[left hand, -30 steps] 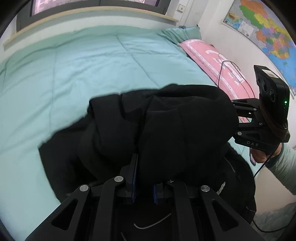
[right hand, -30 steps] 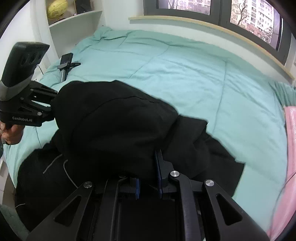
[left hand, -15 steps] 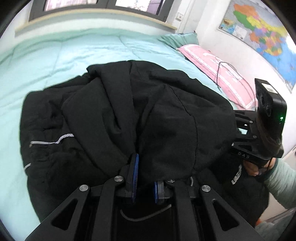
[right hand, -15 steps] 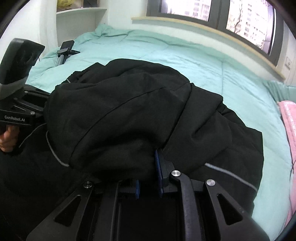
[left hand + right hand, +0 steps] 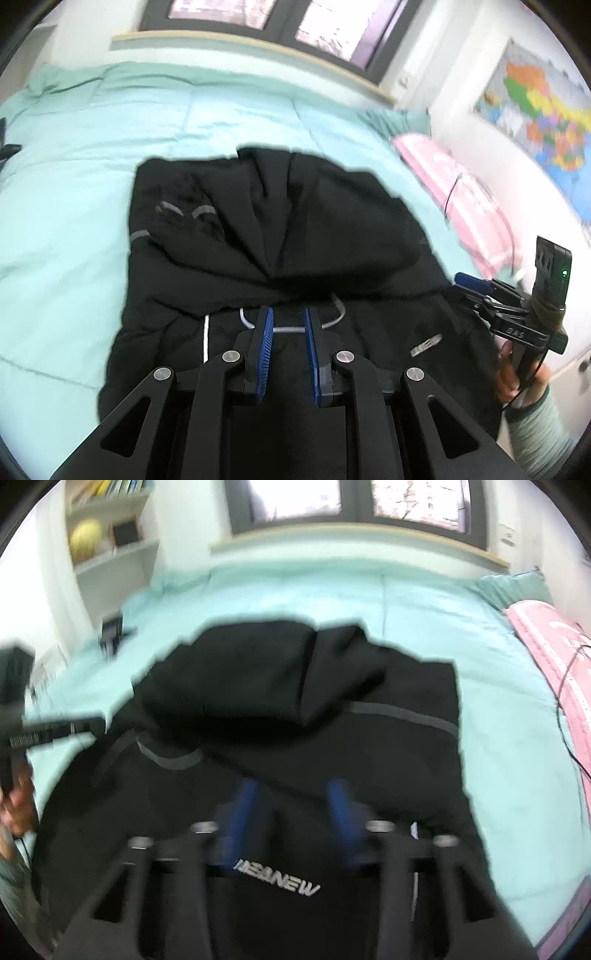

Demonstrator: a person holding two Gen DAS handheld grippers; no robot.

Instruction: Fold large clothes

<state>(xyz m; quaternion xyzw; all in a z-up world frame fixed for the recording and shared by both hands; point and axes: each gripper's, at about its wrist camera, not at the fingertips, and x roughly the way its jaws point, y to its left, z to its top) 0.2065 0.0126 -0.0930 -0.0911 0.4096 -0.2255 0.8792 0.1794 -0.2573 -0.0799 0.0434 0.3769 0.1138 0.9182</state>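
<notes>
A black hooded jacket [image 5: 295, 229] lies on the teal bedspread [image 5: 92, 177], its hood folded back over the body; it also shows in the right wrist view [image 5: 295, 709], with a silver logo [image 5: 277, 880] near the camera. My left gripper [image 5: 289, 317] is open and empty just above the jacket's collar and its white drawstring [image 5: 291, 328]. My right gripper [image 5: 293, 794] is open and empty over the jacket; the frame is blurred. It also shows in the left wrist view [image 5: 471, 282] at the jacket's right side.
A pink pillow [image 5: 461, 199] with a black cable lies at the bed's right. A small black device [image 5: 110, 631] lies on the bed's far left. Shelves [image 5: 110, 550] stand at the left, windows behind, a map [image 5: 535, 110] on the right wall.
Both grippers held the hood's cloth and carried it over the jacket. Now both have opened, let go, and drawn back toward me. The hood rests on the jacket.
</notes>
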